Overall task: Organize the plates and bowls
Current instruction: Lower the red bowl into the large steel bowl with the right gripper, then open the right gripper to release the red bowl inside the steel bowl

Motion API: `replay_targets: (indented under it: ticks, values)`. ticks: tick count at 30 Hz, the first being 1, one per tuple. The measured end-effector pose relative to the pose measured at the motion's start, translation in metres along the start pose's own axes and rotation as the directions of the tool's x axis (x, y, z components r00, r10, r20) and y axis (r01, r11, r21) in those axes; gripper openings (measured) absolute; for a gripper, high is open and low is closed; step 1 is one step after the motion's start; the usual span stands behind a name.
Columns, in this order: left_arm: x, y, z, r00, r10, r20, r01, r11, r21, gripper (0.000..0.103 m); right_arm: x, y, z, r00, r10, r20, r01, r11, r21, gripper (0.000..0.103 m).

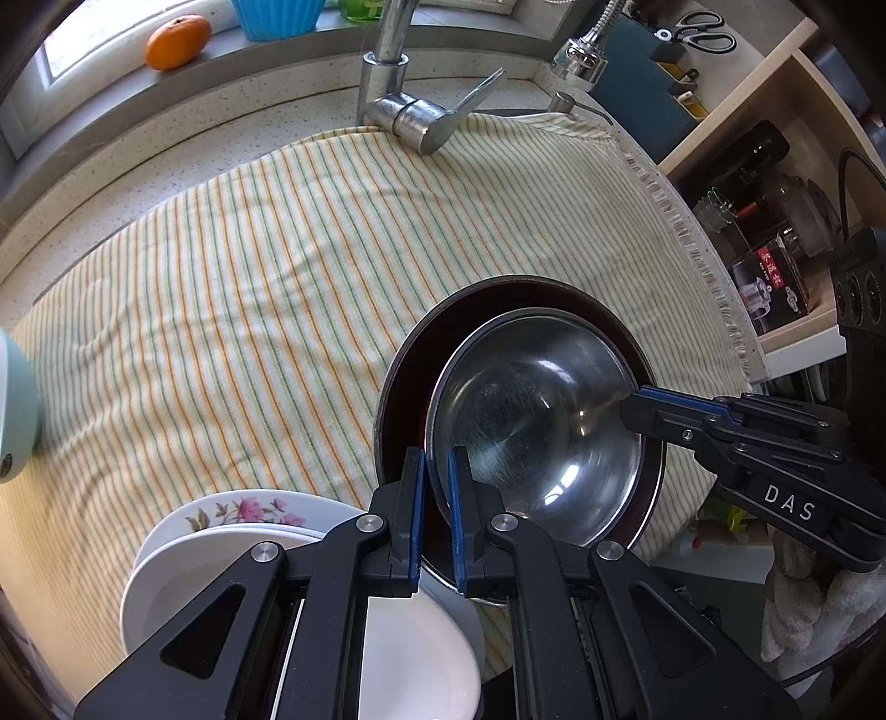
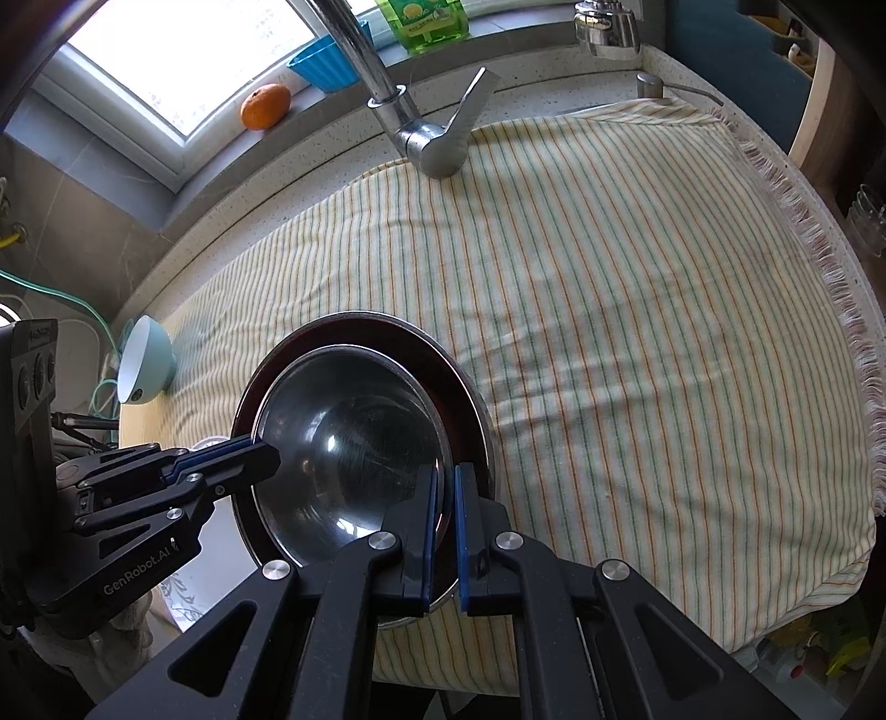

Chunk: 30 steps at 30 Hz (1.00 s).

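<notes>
Where the striped cloth [image 2: 637,310] reaches its near edge, two grippers hold a nested pair of dishes from opposite sides. The left gripper [image 1: 437,476] has its jaws pinched nearly together on the near-left rim, and the blue pads grip the edge of the steel bowl [image 1: 531,415] and the dark red plate [image 1: 398,376] under it. The right gripper [image 2: 443,493] is clamped the same way on the right rim of the same pair. In the left wrist view its side reads "DAS"; in the right wrist view the left one's body reads "GenRobot.AI". The bowl sits inside the plate, pushed toward the near side, so more of the plate's dark rim shows on the far side.

Just left of this pair and nearest of all lies a stack of white plates [image 1: 166,587], and a dish with pink flowers [image 1: 243,509] shows at its far edge. Farther left, a pale green bowl [image 2: 145,360] lies tilted on its side at the cloth's left edge.

Beyond the cloth stands a chrome tap [image 1: 407,119]. On the windowsill behind it are an orange [image 2: 266,106], a blue fluted cup [image 2: 326,63] and a green bottle [image 2: 423,25]. On the far right, shelves [image 1: 786,183] hold jars and a box with print too small to read, and above them lie scissors [image 1: 700,33].
</notes>
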State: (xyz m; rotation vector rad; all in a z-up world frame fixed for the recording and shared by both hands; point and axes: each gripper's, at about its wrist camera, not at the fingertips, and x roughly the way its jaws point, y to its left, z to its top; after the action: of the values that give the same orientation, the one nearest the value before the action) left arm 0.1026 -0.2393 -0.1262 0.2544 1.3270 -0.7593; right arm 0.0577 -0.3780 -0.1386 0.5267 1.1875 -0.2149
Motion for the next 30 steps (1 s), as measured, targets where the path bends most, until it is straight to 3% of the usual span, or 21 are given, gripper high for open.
replay_targets:
  ticks: [16, 30]
  values:
    - [-0.004, -0.002, -0.003, 1.000, 0.008, 0.014, -0.008, 1.000, -0.005, 0.007, -0.018, 0.009, -0.006, 0.997, -0.030, 0.068, 0.034, 0.998, -0.049, 0.015]
    - [-0.041, 0.004, 0.002, 0.993, -0.008, 0.119, 0.009, 1.000, -0.012, 0.007, -0.049, 0.025, -0.007, 0.980, -0.046, 0.192, 0.065, 0.994, -0.093, 0.017]
